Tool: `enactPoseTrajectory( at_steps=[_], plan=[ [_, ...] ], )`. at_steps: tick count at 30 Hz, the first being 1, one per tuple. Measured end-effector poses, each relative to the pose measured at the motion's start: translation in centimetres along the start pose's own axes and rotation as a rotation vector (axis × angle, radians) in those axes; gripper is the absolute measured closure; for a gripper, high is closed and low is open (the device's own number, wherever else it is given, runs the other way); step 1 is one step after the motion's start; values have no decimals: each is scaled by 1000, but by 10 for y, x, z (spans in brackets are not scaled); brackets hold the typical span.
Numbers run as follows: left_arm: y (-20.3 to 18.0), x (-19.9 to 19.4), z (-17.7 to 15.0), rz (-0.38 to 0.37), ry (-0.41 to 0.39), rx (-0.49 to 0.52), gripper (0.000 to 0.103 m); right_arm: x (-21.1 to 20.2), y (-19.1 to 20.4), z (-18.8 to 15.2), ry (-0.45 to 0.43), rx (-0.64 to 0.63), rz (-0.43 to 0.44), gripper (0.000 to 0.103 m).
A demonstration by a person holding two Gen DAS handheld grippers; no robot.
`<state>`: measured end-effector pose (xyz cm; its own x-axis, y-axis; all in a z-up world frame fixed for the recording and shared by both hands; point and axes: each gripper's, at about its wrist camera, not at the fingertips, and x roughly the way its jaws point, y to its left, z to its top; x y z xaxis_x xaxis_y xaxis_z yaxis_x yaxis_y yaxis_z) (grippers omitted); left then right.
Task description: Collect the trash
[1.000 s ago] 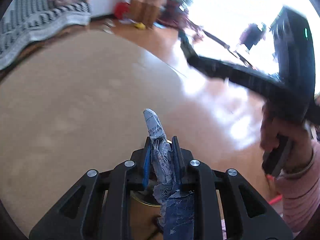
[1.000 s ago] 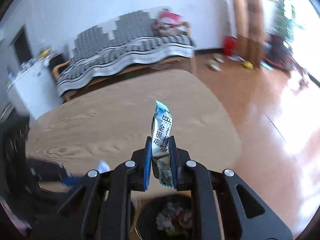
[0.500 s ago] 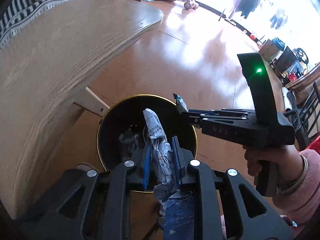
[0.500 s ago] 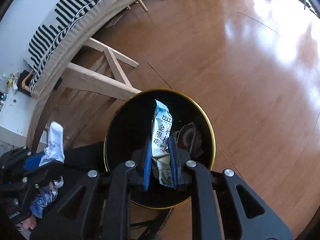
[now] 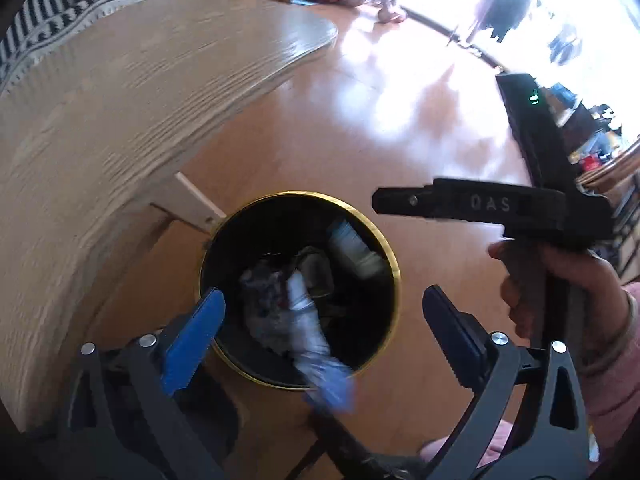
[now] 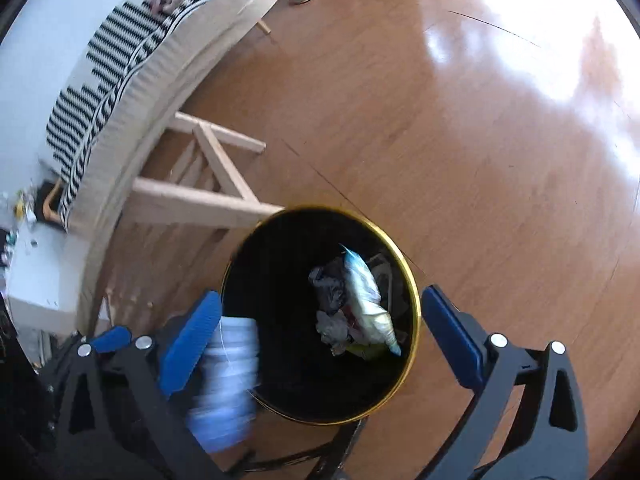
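Both grippers are seen spread wide above a black, gold-rimmed waste bin (image 5: pixel 394 280) on the wooden floor (image 6: pixel 480 140), with nothing held between their blue pads. Nearest the lens of the left gripper (image 5: pixel 324 332), a crumpled blue-and-white wrapper (image 5: pixel 316 344) is caught as a blur between the open jaws, apparently in mid-fall, its lower end over the bin's near rim. In the right wrist view, the right gripper (image 6: pixel 320 332) is likewise released, and a pale snack packet (image 6: pixel 368 300) is shown inside the bin, lying on or dropping onto dark crumpled rubbish (image 6: pixel 330 286). The same blurred wrapper can be made out at the lower left of that view.

Just beyond the bin, the round wooden table (image 5: pixel 120 120) and its pale crossed legs (image 6: pixel 208 188) are visible; no litter is seen on the stretch of tabletop shown. Further back, a striped sofa cover (image 6: pixel 100 80) and small objects on the distant floor are seen.

Two pieces are judged as good as binned; whether more trash is left cannot be told
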<state>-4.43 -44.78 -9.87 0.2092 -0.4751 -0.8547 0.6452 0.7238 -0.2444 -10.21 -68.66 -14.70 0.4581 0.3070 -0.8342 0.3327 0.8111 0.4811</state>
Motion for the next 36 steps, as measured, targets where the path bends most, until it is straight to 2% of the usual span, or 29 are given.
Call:
enactPoseTrajectory(
  at_steps=[3, 5, 7, 9, 11, 12, 15, 17, 18, 22, 25, 27, 29, 30, 31, 33, 35, 36],
  plan=[
    [1, -8, 2, -6, -18, -9, 7, -11, -6, 7, -28, 32, 20, 6],
    [5, -33, 10, 1, -98, -30, 7, -28, 4, 13, -108, 3, -40, 6],
    [14, -66, 20, 40, -200, -60, 6, -45, 26, 20, -198, -60, -108, 6],
    [35, -110, 31, 125, -295, -84, 6, -56, 57, 31, -257, -137, -164, 6],
    [61, -147, 32, 199, -368, -127, 6, -59, 107, 44, -285, -252, -200, 6],
    [84, -171, 29, 259, -402, -171, 6, -56, 128, 48, -293, -299, -206, 6],
    [147, -215, 13, 434, -466, -295, 6, -33, 225, 59, -317, -498, -232, 6],
    [182, -232, -2, 532, -472, -369, 6, -18, 277, 64, -340, -576, -229, 6],
    [207, -240, -13, 585, -459, -410, 6, -6, 316, 66, -365, -608, -222, 6],
    [283, -255, -44, 669, -404, -492, 6, 24, 429, 66, -442, -597, -165, 6],
    [327, -260, -67, 771, -386, -504, 6, 60, 483, 50, -389, -604, -132, 6],
    [346, -263, -87, 846, -417, -515, 6, 89, 498, 23, -362, -627, -128, 6],
    [358, -266, -91, 837, -403, -579, 6, 116, 501, -3, -319, -680, -180, 6],
    [362, -273, -92, 807, -432, -594, 6, 122, 505, -3, -302, -680, -214, 6],
    [361, -278, -93, 810, -473, -598, 6, 118, 510, 3, -312, -636, -214, 6],
    [362, -279, -95, 824, -505, -596, 6, 107, 510, 8, -394, -581, -178, 6],
    [364, -269, -95, 803, -471, -585, 6, 104, 515, 3, -484, -576, -202, 6],
    [366, -264, -92, 794, -466, -582, 6, 106, 517, -1, -499, -595, -223, 6]
  ],
)
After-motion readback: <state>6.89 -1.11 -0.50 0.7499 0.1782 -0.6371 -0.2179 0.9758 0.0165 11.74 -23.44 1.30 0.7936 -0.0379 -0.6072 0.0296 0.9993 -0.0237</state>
